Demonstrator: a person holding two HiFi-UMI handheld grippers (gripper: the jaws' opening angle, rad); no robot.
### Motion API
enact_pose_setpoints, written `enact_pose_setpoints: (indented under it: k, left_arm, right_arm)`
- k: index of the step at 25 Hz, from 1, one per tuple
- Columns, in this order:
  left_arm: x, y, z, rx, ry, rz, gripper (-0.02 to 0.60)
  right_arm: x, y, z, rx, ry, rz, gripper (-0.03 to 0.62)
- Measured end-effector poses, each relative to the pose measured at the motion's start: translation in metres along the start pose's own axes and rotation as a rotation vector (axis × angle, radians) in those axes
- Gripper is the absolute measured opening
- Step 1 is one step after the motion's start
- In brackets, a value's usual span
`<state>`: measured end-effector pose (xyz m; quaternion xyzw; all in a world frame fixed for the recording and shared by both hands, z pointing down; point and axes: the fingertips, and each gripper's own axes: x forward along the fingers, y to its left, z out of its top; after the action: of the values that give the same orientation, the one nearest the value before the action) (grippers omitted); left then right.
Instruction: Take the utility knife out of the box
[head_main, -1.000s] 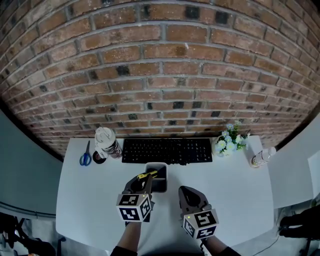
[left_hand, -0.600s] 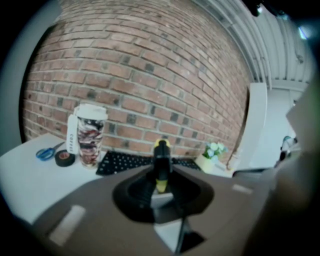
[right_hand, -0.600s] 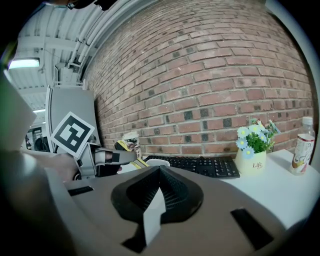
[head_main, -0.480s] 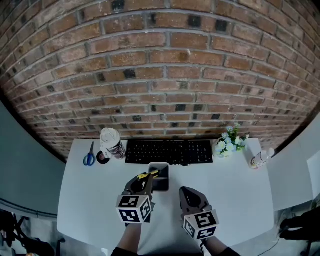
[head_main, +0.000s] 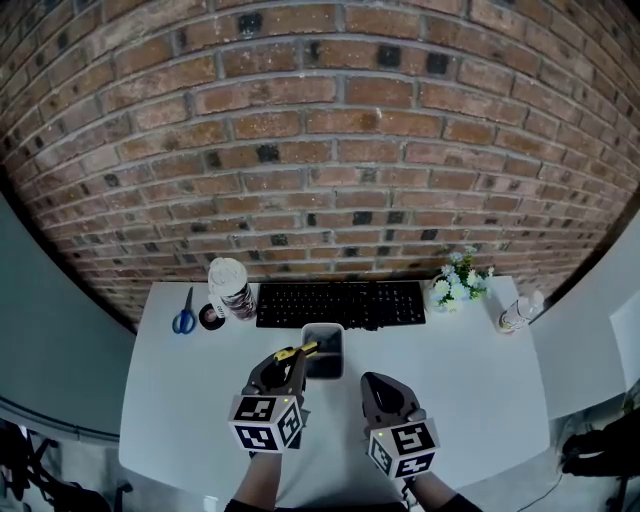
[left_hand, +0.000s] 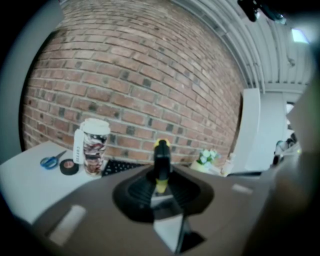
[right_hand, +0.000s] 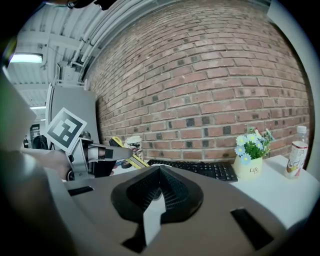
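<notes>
The yellow-and-black knife (head_main: 298, 351) is clamped in the left gripper (head_main: 287, 358) at lower centre, its tip over the left rim of the dark box (head_main: 338, 352). The right gripper (head_main: 378, 381) has its jaws together, empty. Since a second ago, the knife has edged slightly left off the box.

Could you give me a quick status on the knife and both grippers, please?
Left gripper shut on knife. Right gripper shut, empty. Knife up beside box rim. Nothing in the way.
</notes>
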<state>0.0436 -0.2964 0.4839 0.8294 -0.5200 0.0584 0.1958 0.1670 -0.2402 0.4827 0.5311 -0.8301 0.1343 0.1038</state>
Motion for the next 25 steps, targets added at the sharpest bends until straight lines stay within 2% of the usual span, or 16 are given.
enact_pose_setpoints:
  k: [15, 25]
  left_arm:
    - [-0.045, -0.006, 0.002, 0.008, -0.02, -0.083, 0.074]
    - [-0.075, 0.002, 0.001, 0.009, -0.029, -0.1, 0.074]
  right_arm:
    - [-0.03, 0.029, 0.006, -0.004, -0.037, -0.084, 0.008]
    - [-0.041, 0.051, 0.006, -0.005, -0.049, -0.109, 0.008]
